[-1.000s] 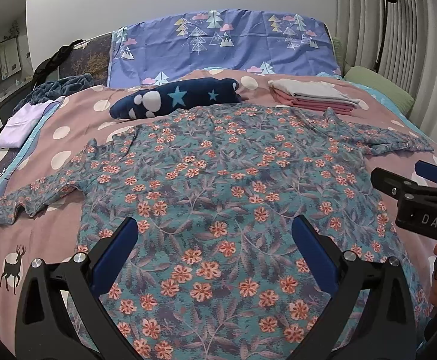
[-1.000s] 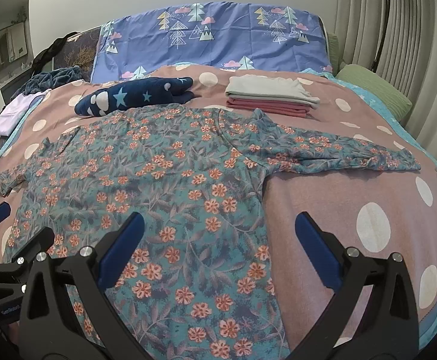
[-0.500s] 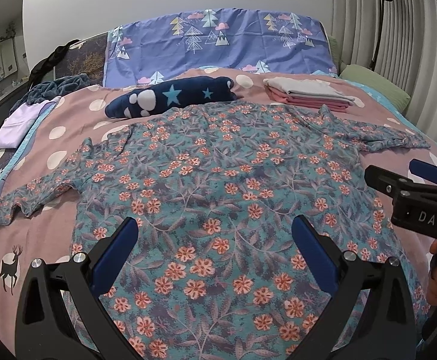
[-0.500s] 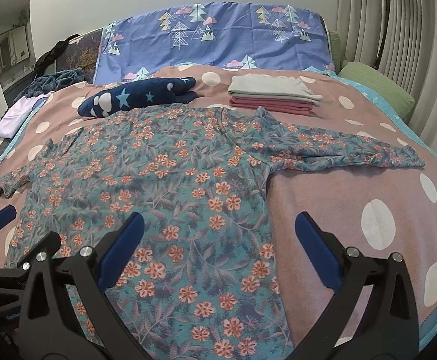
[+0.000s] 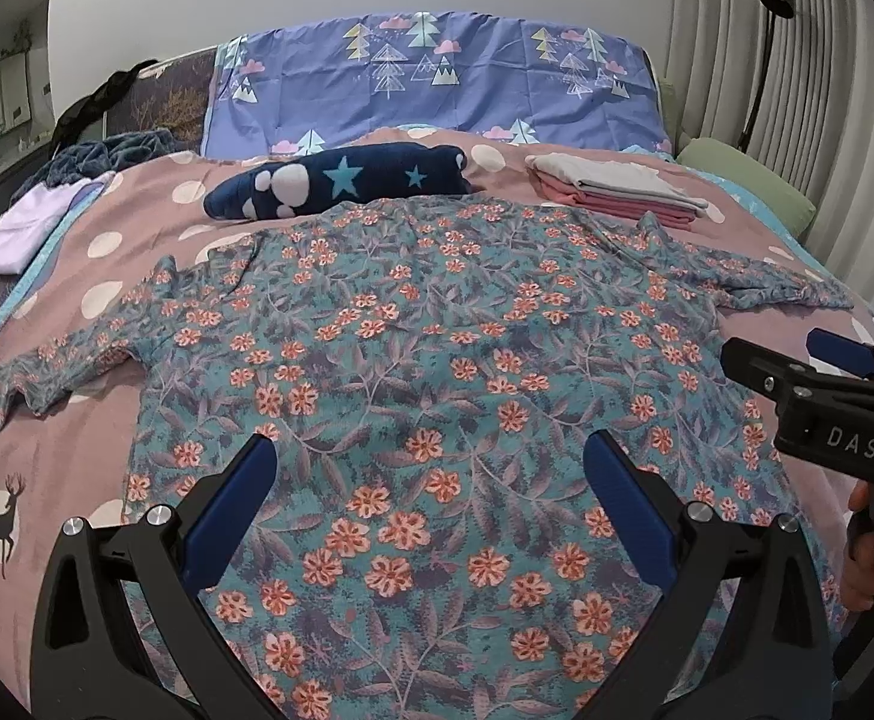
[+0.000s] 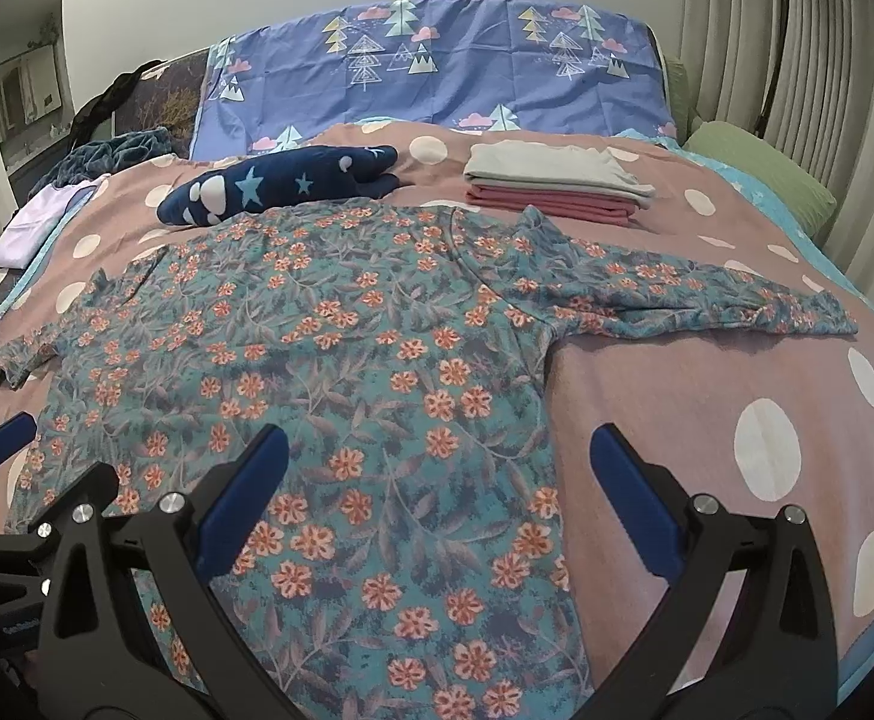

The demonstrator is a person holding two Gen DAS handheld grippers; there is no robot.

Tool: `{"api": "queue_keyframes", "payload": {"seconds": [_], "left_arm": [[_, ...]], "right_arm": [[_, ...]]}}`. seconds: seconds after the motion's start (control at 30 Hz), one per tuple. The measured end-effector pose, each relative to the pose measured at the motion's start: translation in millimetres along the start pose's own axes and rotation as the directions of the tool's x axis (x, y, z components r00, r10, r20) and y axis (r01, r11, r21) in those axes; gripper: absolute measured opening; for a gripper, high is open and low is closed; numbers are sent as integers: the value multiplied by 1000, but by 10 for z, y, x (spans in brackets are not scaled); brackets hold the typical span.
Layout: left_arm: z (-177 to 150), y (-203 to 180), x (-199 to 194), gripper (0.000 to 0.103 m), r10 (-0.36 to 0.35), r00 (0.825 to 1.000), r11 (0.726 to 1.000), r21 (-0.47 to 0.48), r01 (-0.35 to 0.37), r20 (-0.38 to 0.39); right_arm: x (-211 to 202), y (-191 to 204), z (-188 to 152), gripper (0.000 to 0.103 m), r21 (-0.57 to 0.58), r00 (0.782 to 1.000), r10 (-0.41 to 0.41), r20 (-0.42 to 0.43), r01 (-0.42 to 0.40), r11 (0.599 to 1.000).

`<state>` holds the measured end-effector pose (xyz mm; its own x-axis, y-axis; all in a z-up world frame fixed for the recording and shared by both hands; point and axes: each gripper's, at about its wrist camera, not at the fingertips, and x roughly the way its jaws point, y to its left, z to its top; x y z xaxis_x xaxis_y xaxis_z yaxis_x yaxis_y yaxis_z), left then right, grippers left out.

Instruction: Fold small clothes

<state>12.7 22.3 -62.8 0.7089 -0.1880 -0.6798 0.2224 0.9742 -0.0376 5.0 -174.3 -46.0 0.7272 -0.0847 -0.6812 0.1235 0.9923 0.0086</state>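
Both my grippers hang over the near hem w/ nothing in them: left gripper [image 5: 431, 480] has its jaws spread wide, right gripper [image 6: 437, 474] same, blue pads well apart, no cloth between. The floral shirt [image 5: 437, 360] lies flat on the pink dotted bedspread [image 6: 707, 396], collar toward the headboard, both sleeves out sideways; left sleeve [image 5: 47, 372] is bunched at the cuff, right sleeve [image 6: 707, 300] runs out straighter. No fold made yet, imo I'm at the very start. Risks from here: fabric looks thin & slack, so if I pinch too deep I probably grab the bedspread too and drag the whole thing. If I nip only the top layer, front & back likely slide apart and the fold goes crooked. The crumpled left cuff could get trapped under the body if I fold it in w/o smoothing first. Shirt's collar end touches the navy star plush [image 5: 341, 186] and sits just beside the stack of folded clothes [image 6: 557, 186]; the right shoulder seems to touch that stack, so a hard pull or a big sweep may knock the pile over or tuck the plush into the fold. My two grippers are also near each other in the left view, so crossing paths could mean a bump.
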Motion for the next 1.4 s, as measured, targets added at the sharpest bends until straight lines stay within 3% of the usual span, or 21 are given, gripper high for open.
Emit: {"api": "queue_keyframes", "payload": {"seconds": [0.17, 0.27, 0.37, 0.43, 0.47, 0.57, 0.6, 0.7, 0.87, 0.9, 0.93, 1.0, 1.03, 1.07, 1.1, 1.13, 1.23, 1.27, 1.33, 1.4], "left_arm": [[14, 304, 31, 101, -66, 998, 994, -81, 66, 10], [41, 776, 6, 85, -110, 992, 970, -211, 119, 56], [10, 1527, 35, 65, -66, 994, 905, -414, 95, 85], [-94, 2213, 77, 58, -10, 996, 805, -590, 61, 90], [-133, 2396, 96, 58, 4, 996, 772, -634, 54, 89], [-371, 3219, 218, 58, 55, 996, 576, -817, 20, 64], [-477, 3488, 256, 59, 77, 995, 488, -873, 13, 58], [-643, 3961, 299, 67, 146, 987, 321, -947, 19, 69], [-582, 4378, 468, 67, 222, 974, 220, -975, -17, 33], [-540, 4457, 487, 62, 240, 970, 210, -977, -18, 33], [-502, 4512, 492, 38, 259, 965, 209, -978, -27, 29], [-344, 4544, 525, 4, 270, 963, 233, -972, -41, 24], [-240, 4505, 511, 3, 274, 961, 257, -966, -37, 36], [-158, 4488, 451, 3, 280, 958, 301, -953, -26, 63], [107, 4310, 420, 3, 280, 954, 398, -917, -13, 108], [247, 4185, 394, 3, 269, 955, 455, -890, -8, 128], [926, 3410, 332, 3, 147, 964, 692, -719, 59, 221], [1093, 3128, 334, 3, 98, 964, 752, -653, 89, 245], [1299, 2582, 364, 3, -8, 963, 836, -527, 154, 269], [1403, 1891, 449, 3, -146, 956, 891, -385, 239, 254]], "right_arm": [[60, 32, 13, 101, -12, 1000, 2, -11, -2, 1000], [106, 20, 11, 101, -9, 1000, -2, -24, 1, 1000], [161, 7, 20, 101, 2, 999, -9, -37, 10, 1000], [195, 14, 21, 101, 8, 999, -7, -44, 8, 1000], [206, 25, 19, 101, 5, 999, -7, -46, 8, 1000], [263, 81, 9, 101, -13, 998, -10, -58, 9, 1000], [286, 99, 6, 101, -18, 998, -10, -64, 9, 1000], [339, 125, 4, 101, -28, 997, -20, -73, 18, 999], [429, 90, 24, 101, -15, 995, -42, -85, 41, 999], [444, 83, 29, 101, -11, 995, -45, -86, 44, 999], [451, 80, 30, 101, -10, 995, -46, -87, 45, 999], [466, 73, 29, 101, -13, 995, -48, -89, 47, 999], [472, 70, 26, 101, -16, 995, -51, -89, 50, 999], [486, 63, 24, 101, -20, 994, -57, -90, 55, 998], [495, 55, 26, 101, -21, 994, -61, -91, 59, 998], [515, 43, 28, 101, -19, 993, -65, -94, 64, 998], [584, -6, 41, 101, 3, 992, -64, -108, 65, 998], [595, -14, 45, 101, 7, 992, -62, -110, 63, 998], [595, -19, 41, 101, 6, 992, -57, -109, 58, 998], [585, -22, 36, 101, -3, 992, -60, -107, 60, 998]]}}
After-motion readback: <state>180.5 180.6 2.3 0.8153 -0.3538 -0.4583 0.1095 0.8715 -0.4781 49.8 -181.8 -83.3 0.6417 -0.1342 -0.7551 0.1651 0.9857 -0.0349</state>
